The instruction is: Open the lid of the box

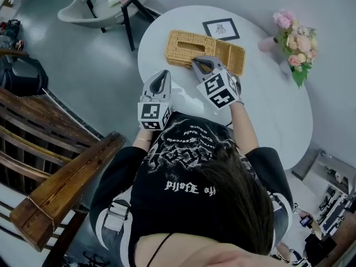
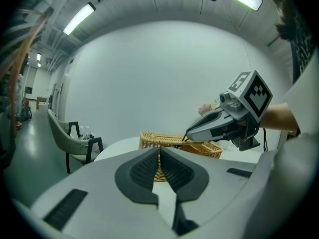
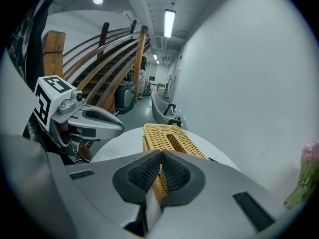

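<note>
A woven wicker box with a slotted lid lies on the round white table. My right gripper is at the middle of the box's near edge. In the right gripper view its jaws are closed, with a strip of the wicker lid edge running between them. The left gripper view shows that gripper's tip resting on the box top. My left gripper hovers over the table's left edge, short of the box. Its jaws meet with nothing in them.
A framed card lies behind the box, and a pink flower bouquet stands at the table's right. A grey chair is at the far left. A wooden stair rail runs close on the left.
</note>
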Demonstrator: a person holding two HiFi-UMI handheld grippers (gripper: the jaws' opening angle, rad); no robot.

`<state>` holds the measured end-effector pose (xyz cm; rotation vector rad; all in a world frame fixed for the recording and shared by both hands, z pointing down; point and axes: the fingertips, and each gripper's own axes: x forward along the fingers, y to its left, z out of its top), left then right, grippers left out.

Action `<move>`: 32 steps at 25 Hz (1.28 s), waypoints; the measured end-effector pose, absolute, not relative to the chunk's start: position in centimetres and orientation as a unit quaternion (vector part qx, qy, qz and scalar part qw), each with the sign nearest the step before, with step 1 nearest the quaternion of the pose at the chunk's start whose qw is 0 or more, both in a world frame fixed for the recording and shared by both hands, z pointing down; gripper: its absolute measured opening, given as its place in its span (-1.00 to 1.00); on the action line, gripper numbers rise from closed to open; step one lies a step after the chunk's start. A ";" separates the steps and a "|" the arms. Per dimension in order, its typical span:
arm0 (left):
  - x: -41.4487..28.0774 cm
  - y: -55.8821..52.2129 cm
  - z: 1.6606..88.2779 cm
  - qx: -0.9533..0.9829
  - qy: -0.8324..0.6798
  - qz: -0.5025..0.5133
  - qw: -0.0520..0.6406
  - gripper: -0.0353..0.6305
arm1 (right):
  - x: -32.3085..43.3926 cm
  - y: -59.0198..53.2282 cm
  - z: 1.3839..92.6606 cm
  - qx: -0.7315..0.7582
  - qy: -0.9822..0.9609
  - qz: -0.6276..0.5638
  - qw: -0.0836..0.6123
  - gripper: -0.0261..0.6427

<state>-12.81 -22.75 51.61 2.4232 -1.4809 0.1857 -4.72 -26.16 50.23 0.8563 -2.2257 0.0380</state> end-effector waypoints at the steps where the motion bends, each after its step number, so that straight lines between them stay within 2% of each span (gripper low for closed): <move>1: -12.7 -22.7 51.6 0.843 -0.514 0.065 0.148 -0.81 | -4.6 -26.2 50.1 0.331 -0.868 0.016 0.370 -0.82; 16: -12.2 -22.4 52.1 0.847 -0.504 0.060 0.160 -0.81 | -4.4 -27.9 47.4 0.289 -0.868 -0.029 0.403 -0.82; 32: -11.1 -22.4 52.1 0.849 -0.502 0.066 0.150 -0.81 | -3.6 -30.1 44.8 0.278 -0.873 -0.049 0.399 -0.82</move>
